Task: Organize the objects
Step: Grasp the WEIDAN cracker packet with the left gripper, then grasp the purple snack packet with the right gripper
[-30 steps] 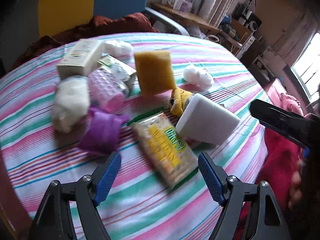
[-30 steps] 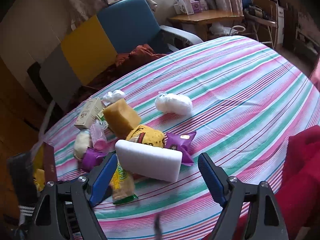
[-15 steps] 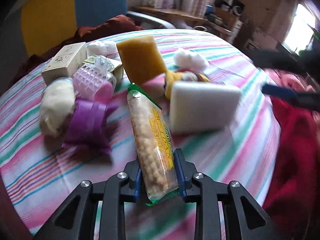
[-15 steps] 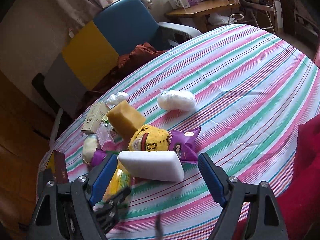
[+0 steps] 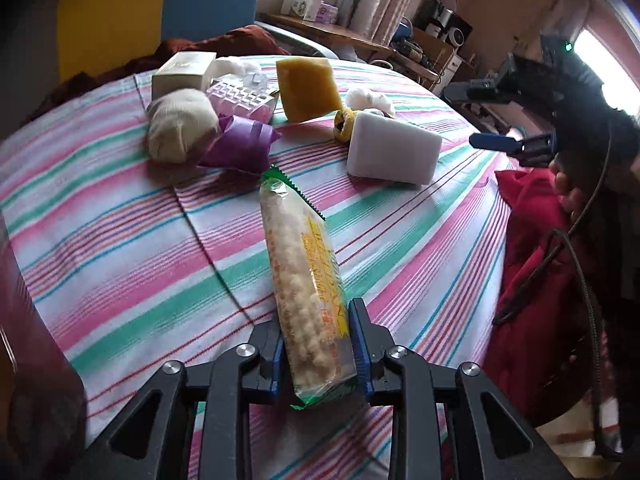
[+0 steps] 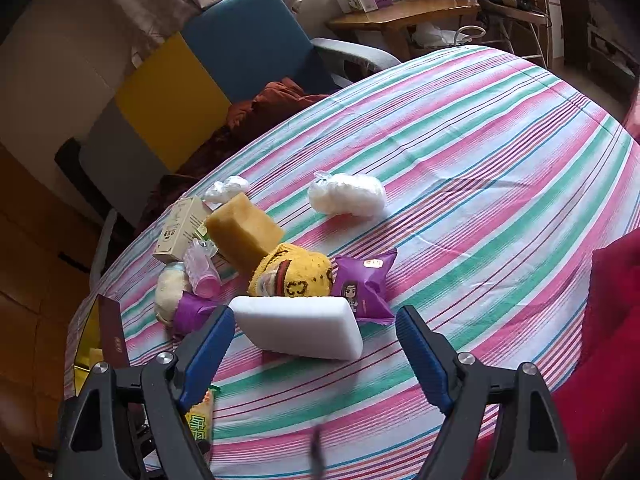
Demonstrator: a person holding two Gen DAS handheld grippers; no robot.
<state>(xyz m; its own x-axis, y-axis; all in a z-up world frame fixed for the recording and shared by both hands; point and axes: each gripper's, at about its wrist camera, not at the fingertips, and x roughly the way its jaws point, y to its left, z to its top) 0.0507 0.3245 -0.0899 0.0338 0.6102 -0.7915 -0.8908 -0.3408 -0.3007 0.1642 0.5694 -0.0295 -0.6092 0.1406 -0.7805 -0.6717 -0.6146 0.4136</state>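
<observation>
My left gripper (image 5: 318,350) is shut on a long green-edged snack packet (image 5: 302,280) and holds it above the striped tablecloth (image 5: 120,240), away from the pile. A corner of the packet also shows in the right wrist view (image 6: 200,420). My right gripper (image 6: 316,344) is open and empty, hovering just in front of the white foam block (image 6: 300,330). It shows at the right in the left wrist view (image 5: 516,142). The white block (image 5: 392,152) lies at the pile's near right.
The pile holds a yellow sponge (image 6: 244,232), yellow cloth (image 6: 296,276), purple snack packet (image 6: 366,284), pink bottle (image 6: 202,268), cream box (image 6: 182,230), a cream ball (image 5: 180,124) and a purple wrapper (image 5: 240,146). A white plastic bag (image 6: 348,198) lies apart. A dark red box (image 6: 112,332) stands at the left edge.
My left gripper closed on the snack packet, lifted it and pulled it back from the pile. My right gripper stayed open and moved slightly closer to the white block.
</observation>
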